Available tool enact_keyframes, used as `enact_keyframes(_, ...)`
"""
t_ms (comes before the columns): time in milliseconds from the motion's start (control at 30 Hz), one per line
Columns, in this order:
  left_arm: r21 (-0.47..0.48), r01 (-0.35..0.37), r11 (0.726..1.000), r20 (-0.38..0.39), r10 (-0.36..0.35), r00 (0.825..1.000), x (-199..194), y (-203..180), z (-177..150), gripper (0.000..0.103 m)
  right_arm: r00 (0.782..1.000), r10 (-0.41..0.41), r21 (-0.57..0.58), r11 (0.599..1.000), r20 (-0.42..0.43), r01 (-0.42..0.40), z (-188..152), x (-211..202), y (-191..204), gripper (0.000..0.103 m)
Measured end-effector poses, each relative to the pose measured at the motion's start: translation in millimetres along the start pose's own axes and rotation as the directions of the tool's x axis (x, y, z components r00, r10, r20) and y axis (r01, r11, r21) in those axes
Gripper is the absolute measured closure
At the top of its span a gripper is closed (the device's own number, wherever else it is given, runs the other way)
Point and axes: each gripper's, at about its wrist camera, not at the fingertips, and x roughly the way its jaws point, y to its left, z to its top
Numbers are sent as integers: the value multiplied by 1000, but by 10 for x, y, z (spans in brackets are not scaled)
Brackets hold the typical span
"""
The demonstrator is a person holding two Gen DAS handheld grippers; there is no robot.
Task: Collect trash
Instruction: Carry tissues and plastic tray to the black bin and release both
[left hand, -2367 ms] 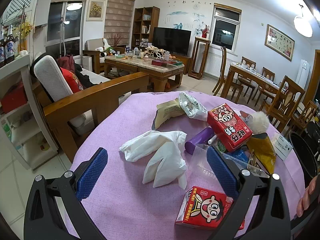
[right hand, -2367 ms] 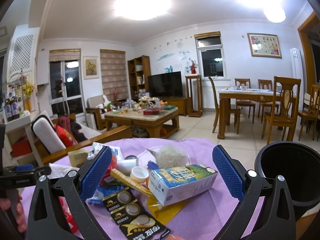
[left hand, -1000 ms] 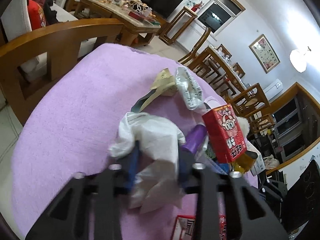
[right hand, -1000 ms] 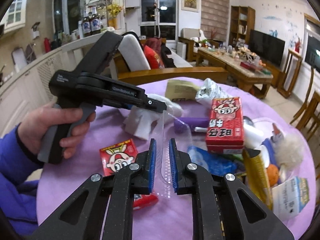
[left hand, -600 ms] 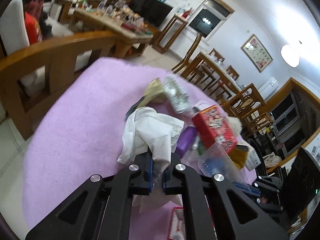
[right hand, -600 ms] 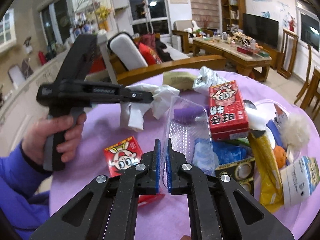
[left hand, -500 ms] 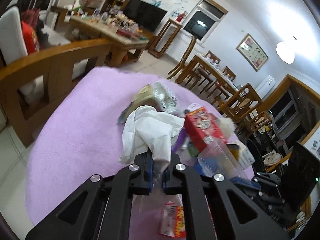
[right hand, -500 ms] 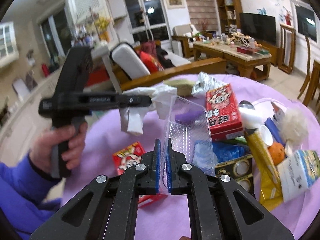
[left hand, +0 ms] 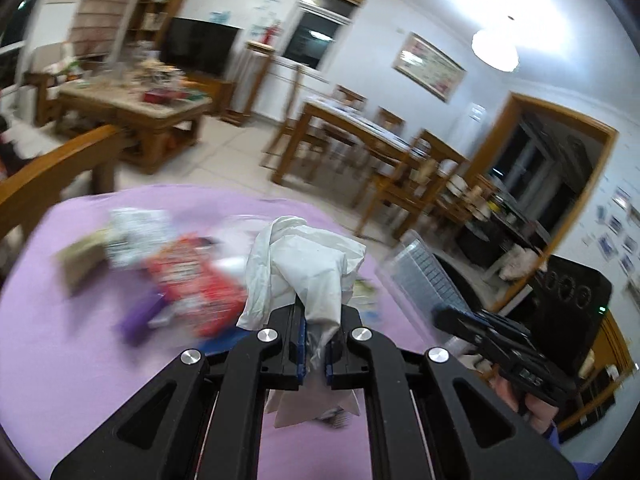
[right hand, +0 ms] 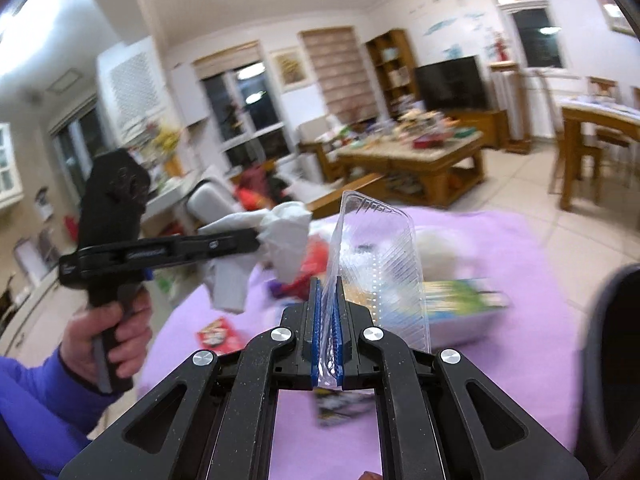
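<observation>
In the left wrist view my left gripper (left hand: 314, 344) is shut on a crumpled white tissue (left hand: 308, 264), held up above the purple-clothed table (left hand: 60, 360). In the right wrist view my right gripper (right hand: 327, 320) is shut on the edge of a clear plastic tray (right hand: 380, 256), which stands upright over the table. Each view shows the other tool: the left gripper (right hand: 256, 240) with the tissue (right hand: 284, 236) to the left, and the right gripper (left hand: 444, 312) with the tray (left hand: 424, 276) to the right. Blurred trash lies below: a red carton (left hand: 192, 280) and a purple tube (left hand: 138, 316).
A black bin (right hand: 616, 360) stands at the table's right edge. A milk carton (right hand: 460, 308) and a small red carton (right hand: 218, 336) lie on the cloth. A hand in a blue sleeve (right hand: 108, 336) grips the left tool. A wooden chair back (left hand: 52, 168) stands far left.
The left jaws closed on the tissue and the right jaws on the clear tray. Both grippers then lifted their loads off the table and swung to the right.
</observation>
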Motion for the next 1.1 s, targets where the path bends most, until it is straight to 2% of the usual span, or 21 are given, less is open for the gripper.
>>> enact_keyframes(67, 24, 42, 999, -25, -41, 999, 207, -222, 38, 95, 998, -53, 34, 998, 31, 52, -14, -229, -261, 97)
enact_keyframes(167, 69, 117, 991, -71, -112, 991, 593, -590, 73, 95, 981, -187, 95, 979, 50, 181, -97, -568, -715, 97)
enact_keyframes(267, 86, 191, 978, -129, -180, 975, 1001, -936, 52, 95, 951, -305, 187, 938, 45, 292, -250, -891, -1223, 97)
enact_keyframes(367, 113, 233, 966, -183, -210, 960, 1430, -1234, 28, 95, 920, -392, 234, 896, 21, 377, -449, -1094, -1575, 97)
enact_keyframes(533, 121, 269, 955, -271, -229, 935, 2040, -1528, -78, 95, 898, -441, 300, 855, -13, 424, -851, -1278, -2026, 97)
enact_keyframes(733, 161, 257, 953, -333, -193, 923, 2460, -1677, -263, 95, 891, -451, 334, 834, -42, 438, -1195, -1296, -2325, 97)
enact_keyframes(933, 179, 236, 955, -370, -157, 915, 2603, -1743, -359, 95, 890, -452, 348, 826, -62, 443, -1173, -1170, -2349, 97)
enact_keyframes(1000, 187, 227, 956, -369, -145, 918, 2598, -1751, -362, 93, 888, -454, 353, 821, -69, 448, -1181, -1139, -2322, 97)
enact_keyframes(1100, 178, 211, 961, -389, -129, 912, 2612, -1686, -344, 91, 886, -457, 352, 818, -82, 455, -1076, -1090, -2304, 97)
